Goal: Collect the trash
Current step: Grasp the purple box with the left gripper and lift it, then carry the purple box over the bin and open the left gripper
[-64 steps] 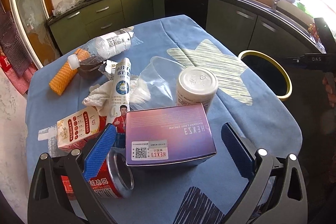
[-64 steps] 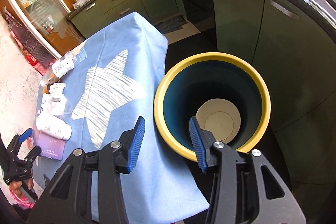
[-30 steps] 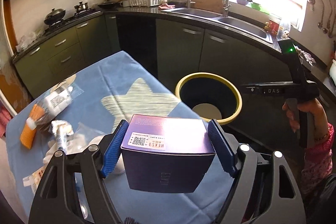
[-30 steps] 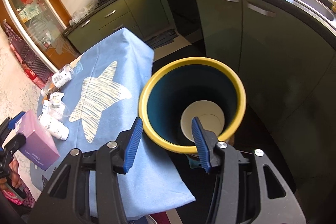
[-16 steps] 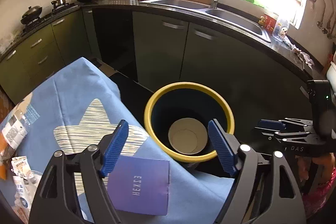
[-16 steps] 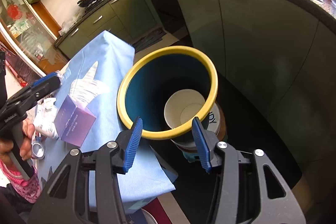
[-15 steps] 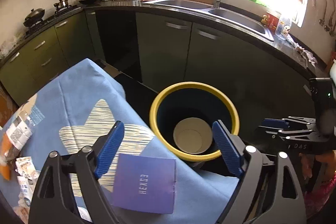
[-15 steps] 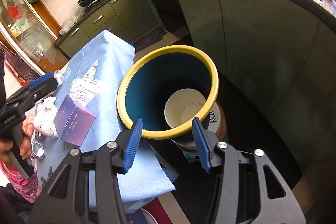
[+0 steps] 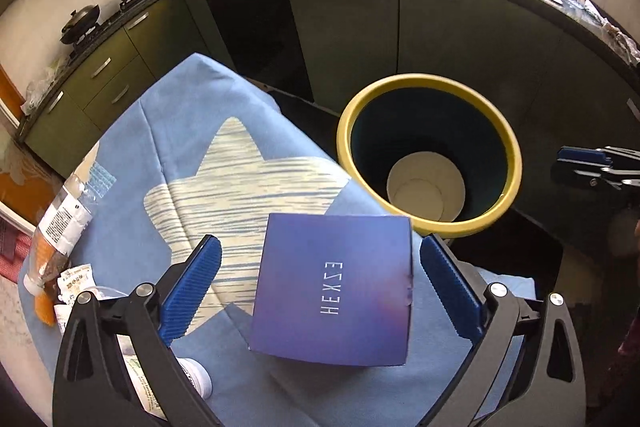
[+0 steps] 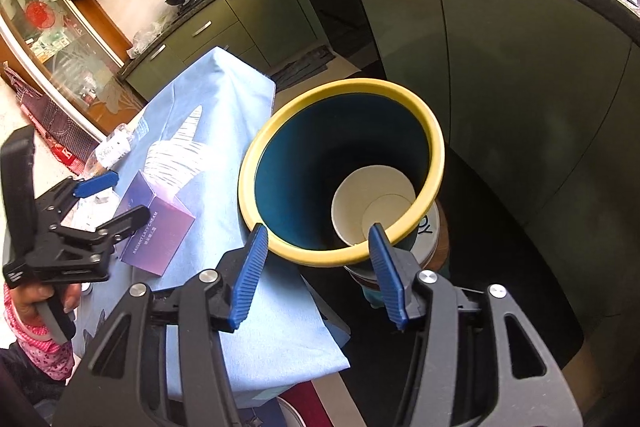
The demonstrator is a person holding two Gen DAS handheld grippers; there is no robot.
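Note:
A purple box marked HEXZE stands on the blue tablecloth near the table's edge, between the open fingers of my left gripper, which do not touch it. It also shows in the right wrist view. A bin with a yellow rim stands beside the table with a white paper cup inside. My right gripper is open and empty, its fingers at the near rim of the bin.
More trash lies at the table's left: a plastic bottle, wrappers and a white bottle. Dark green kitchen cabinets and a counter with a sink curve behind the bin.
My left gripper carried the purple box from the trash pile toward the bin, then let it go on the table edge. The box now stands free between the open fingers.

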